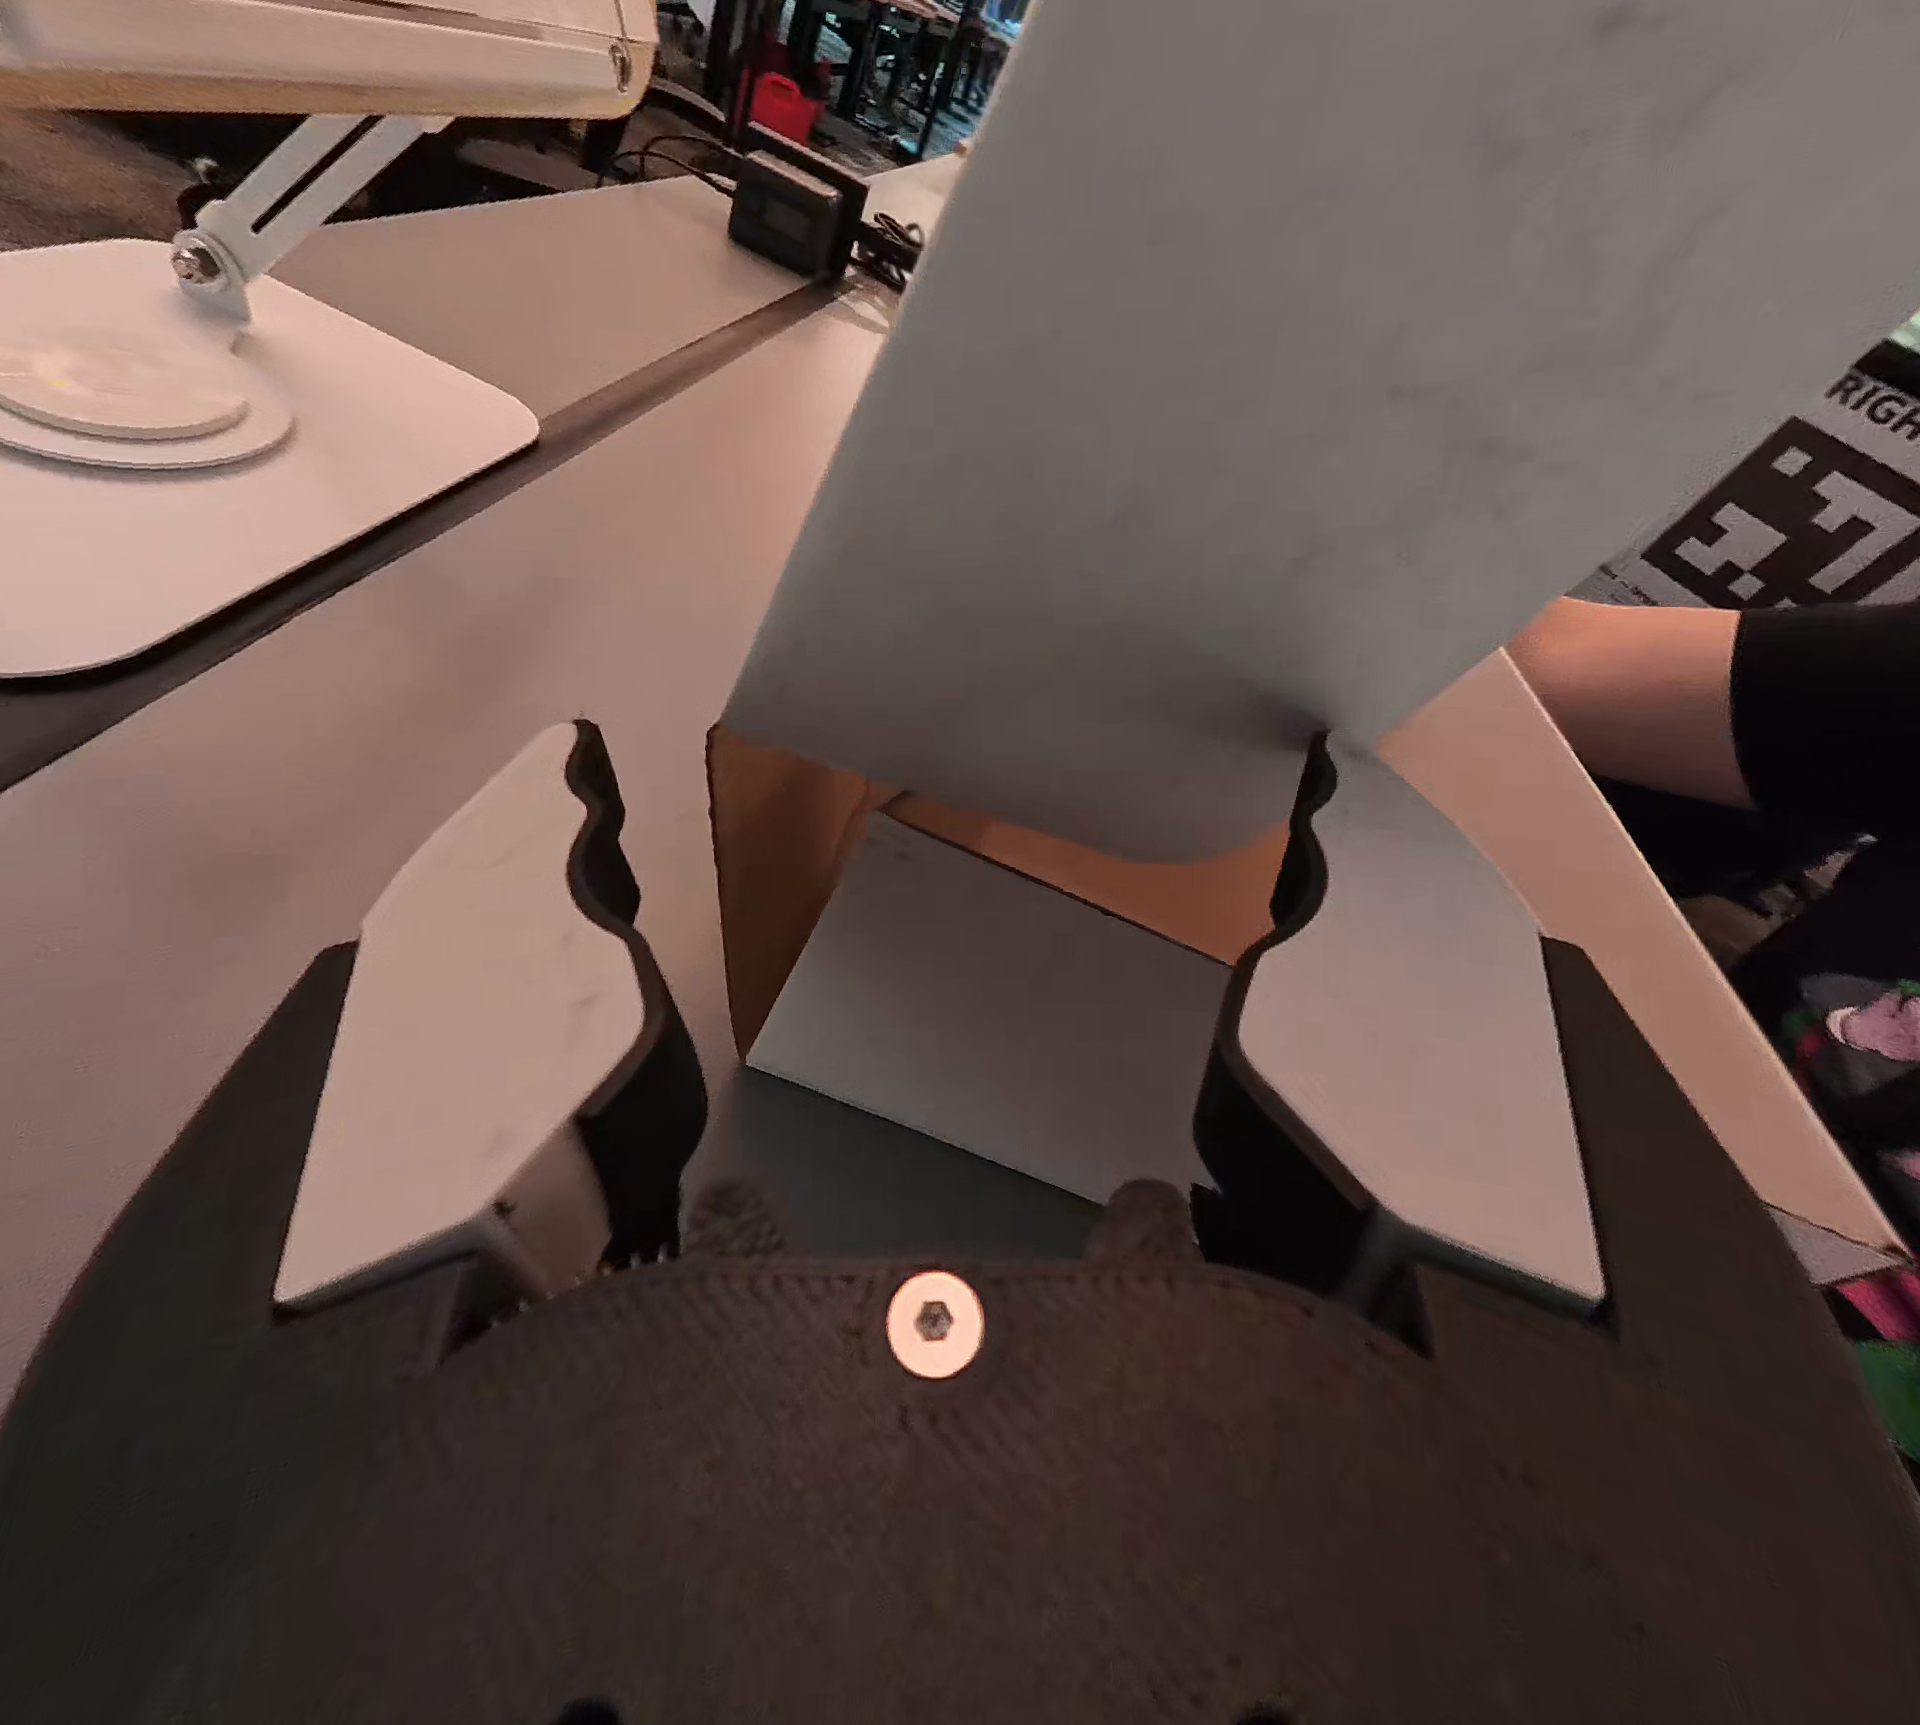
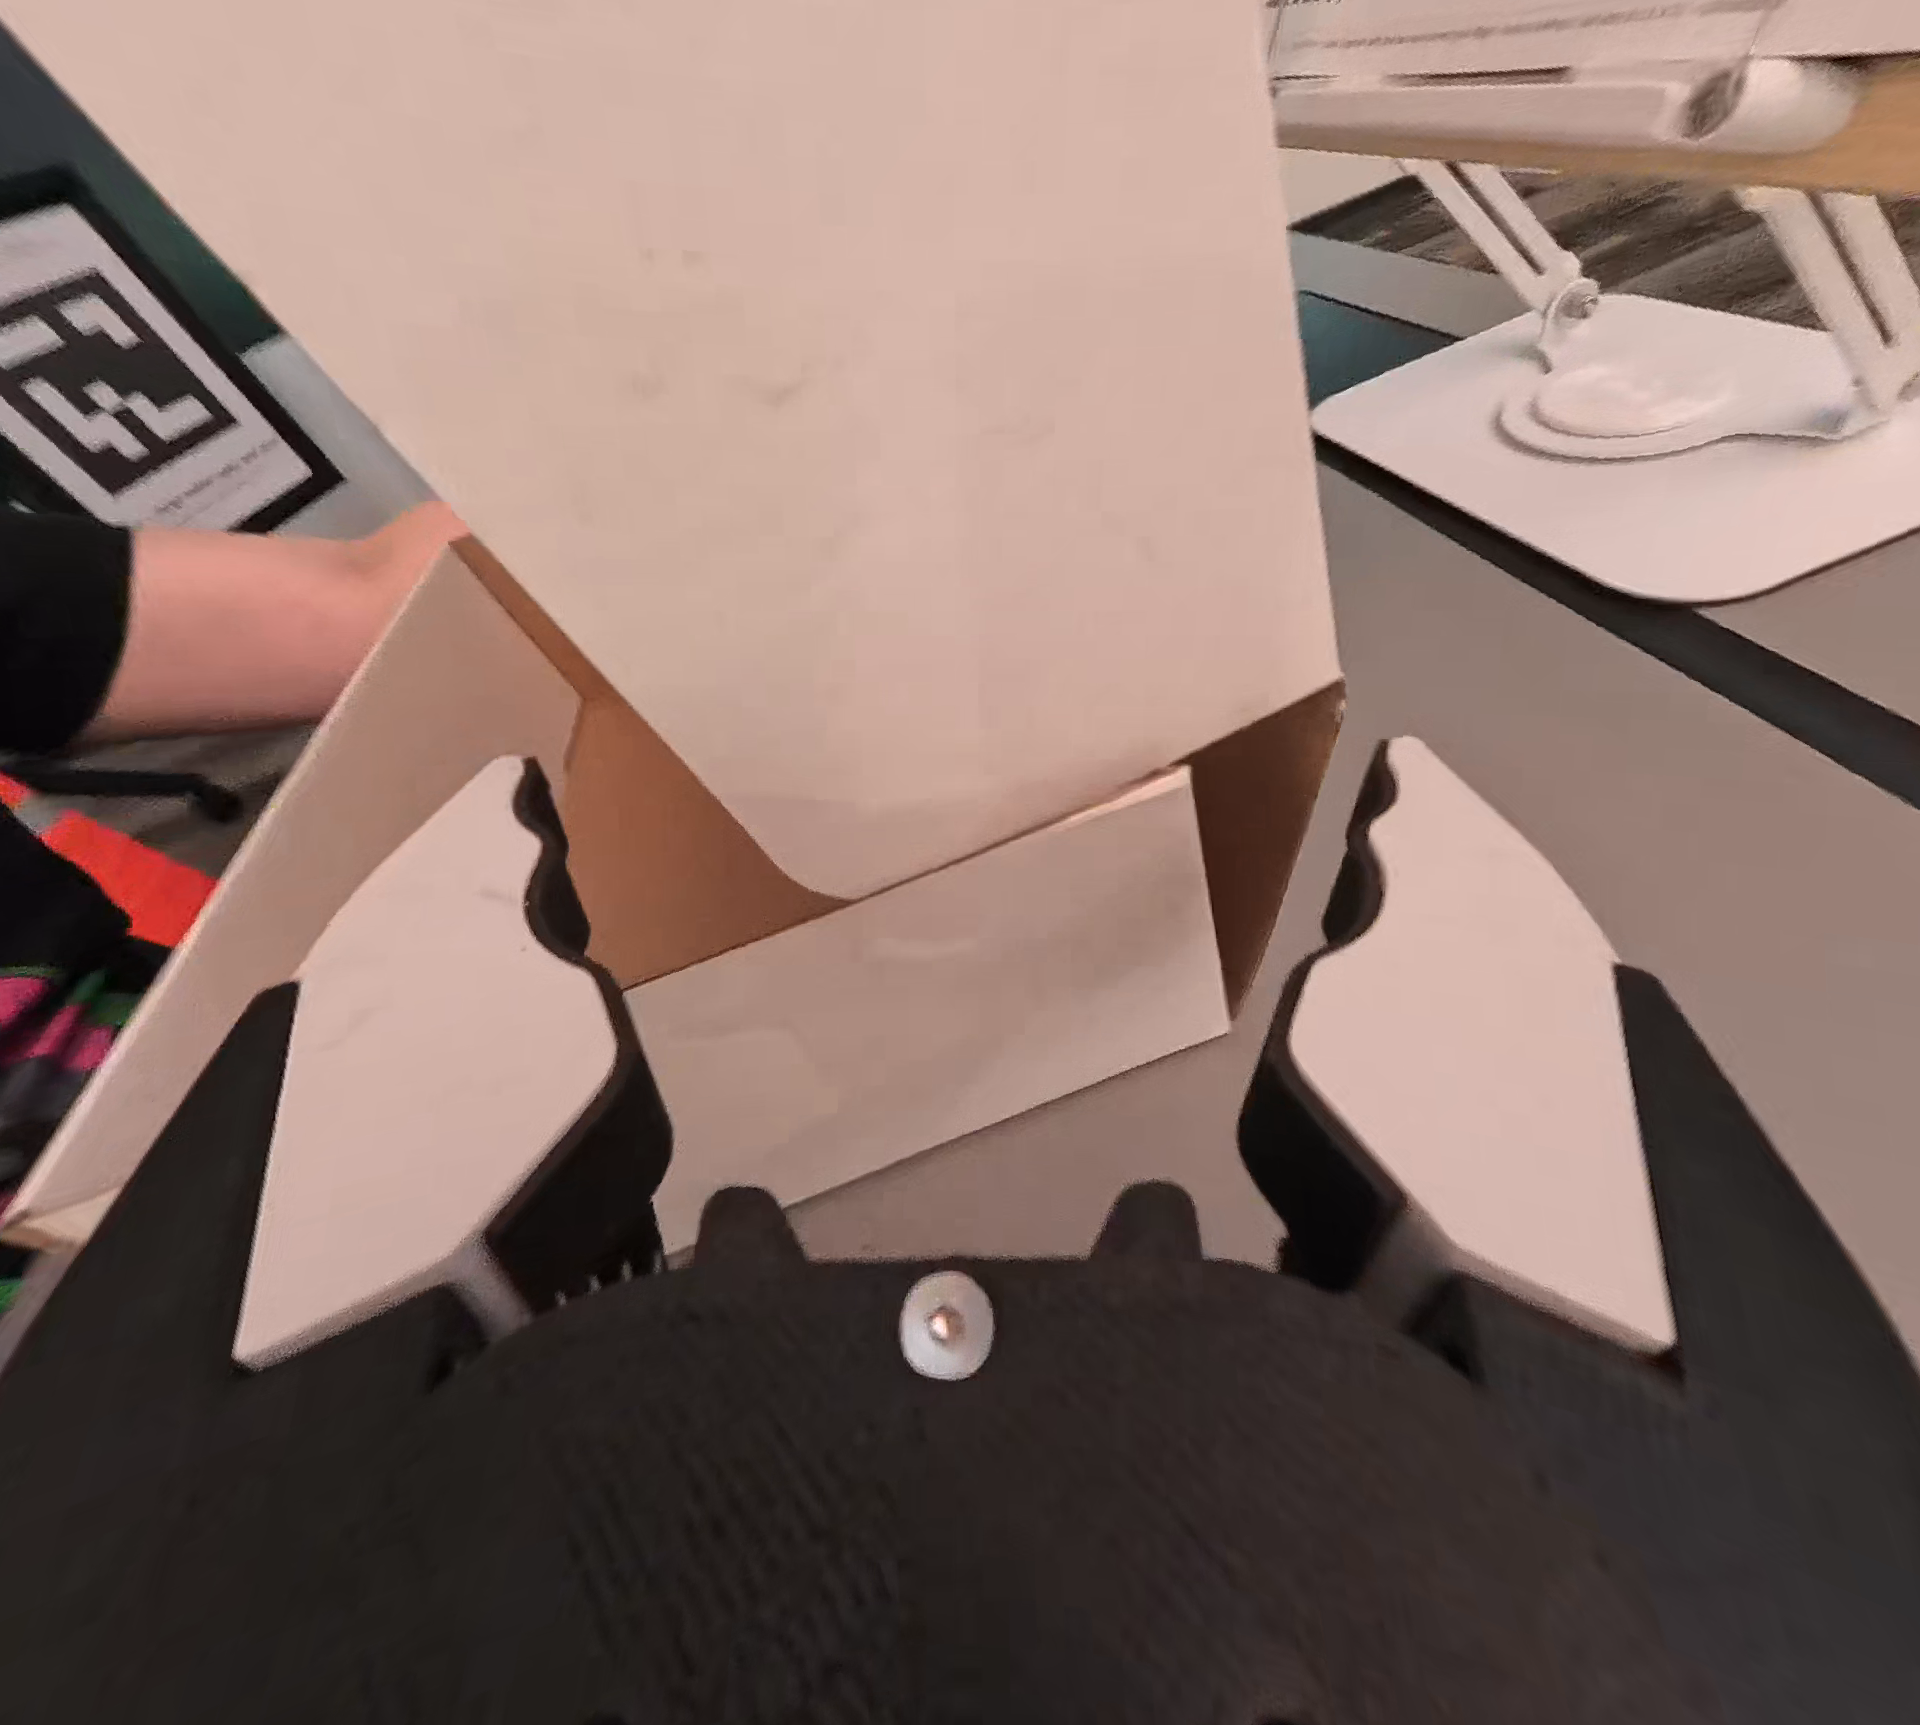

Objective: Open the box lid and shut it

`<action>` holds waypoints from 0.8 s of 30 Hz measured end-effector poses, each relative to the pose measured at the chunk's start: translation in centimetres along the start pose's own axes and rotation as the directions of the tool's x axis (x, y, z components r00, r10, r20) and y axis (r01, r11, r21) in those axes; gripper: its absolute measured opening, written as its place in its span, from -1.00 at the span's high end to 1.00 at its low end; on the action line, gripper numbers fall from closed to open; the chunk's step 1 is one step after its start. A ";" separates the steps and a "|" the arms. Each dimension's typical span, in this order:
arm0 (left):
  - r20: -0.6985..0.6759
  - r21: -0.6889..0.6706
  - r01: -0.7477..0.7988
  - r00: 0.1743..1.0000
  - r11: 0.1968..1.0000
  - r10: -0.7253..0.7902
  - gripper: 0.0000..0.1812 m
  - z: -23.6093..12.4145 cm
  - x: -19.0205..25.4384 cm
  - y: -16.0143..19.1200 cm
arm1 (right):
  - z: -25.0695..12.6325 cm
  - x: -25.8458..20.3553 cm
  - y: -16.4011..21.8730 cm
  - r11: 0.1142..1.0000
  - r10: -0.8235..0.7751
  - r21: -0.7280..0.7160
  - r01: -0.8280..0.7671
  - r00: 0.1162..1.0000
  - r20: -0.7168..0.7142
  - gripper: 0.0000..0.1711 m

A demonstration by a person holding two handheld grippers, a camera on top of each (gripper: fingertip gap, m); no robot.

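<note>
Lid's up! The box (image 2: pixel 914 1041) sits on the grey tabletop (image 1: pixel 582 636) right in front of both grippers, brown inside showing, and the big white lid (image 2: pixel 790 304) rises tilted over the opening. The left gripper (image 1: pixel 951 802) has its fingers spread wide, empty, and the lid's rounded lower edge appears to meet the tip of its right finger (image 1: pixel 1311 802). I can't tell how firm that contact is. The right gripper (image 2: pixel 951 823) is spread just as wide and pinches nothing, with the box's near wall between its tips.

A side flap (image 2: pixel 343 802) sticks out on the left in the right wrist view, beside a bare forearm (image 2: pixel 260 626). A white document stand (image 2: pixel 1621 428) sits well apart, far right on the tabletop.

By my reading the opening half looks done and the shutting is the step in hand. To do it well: push the lid down evenly with both grippers, slowly, and see that the side flap goes inside the walls rather than being caught beneath. Steady the box so it doesn't slide on the smooth surface.
</note>
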State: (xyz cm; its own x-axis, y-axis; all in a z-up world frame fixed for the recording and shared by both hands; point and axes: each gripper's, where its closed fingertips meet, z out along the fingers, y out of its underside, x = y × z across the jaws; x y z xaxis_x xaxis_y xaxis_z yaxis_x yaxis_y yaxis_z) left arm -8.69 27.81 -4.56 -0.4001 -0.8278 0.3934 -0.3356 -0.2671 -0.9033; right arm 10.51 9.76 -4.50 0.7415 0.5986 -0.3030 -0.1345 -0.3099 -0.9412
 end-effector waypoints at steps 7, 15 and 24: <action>-0.064 -0.038 0.016 0.998 0.999 -0.019 -0.34 0.8 0.6 1.1 | 1.6 0.9 1.1 1.000 -0.007 0.024 0.008 1.000 -0.005 -0.63; -0.086 -0.112 0.047 0.995 0.993 -0.056 -0.33 2.5 0.5 3.0 | 2.2 0.7 2.2 0.996 0.070 0.049 -0.074 0.994 0.080 -0.61; -0.137 -0.119 0.058 0.988 0.991 -0.075 -0.30 2.2 1.0 3.3 | 1.7 0.8 2.3 0.995 0.082 0.057 -0.087 0.992 0.095 -0.43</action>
State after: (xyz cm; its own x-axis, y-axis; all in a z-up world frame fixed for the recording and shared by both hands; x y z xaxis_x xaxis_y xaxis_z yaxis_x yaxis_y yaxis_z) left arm -8.32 24.98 -7.50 -0.4869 -0.7301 0.4795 -0.4578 -0.2542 -0.8519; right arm 9.62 10.77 -7.20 0.6626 0.6385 -0.3915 -0.2358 -0.3183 -0.9182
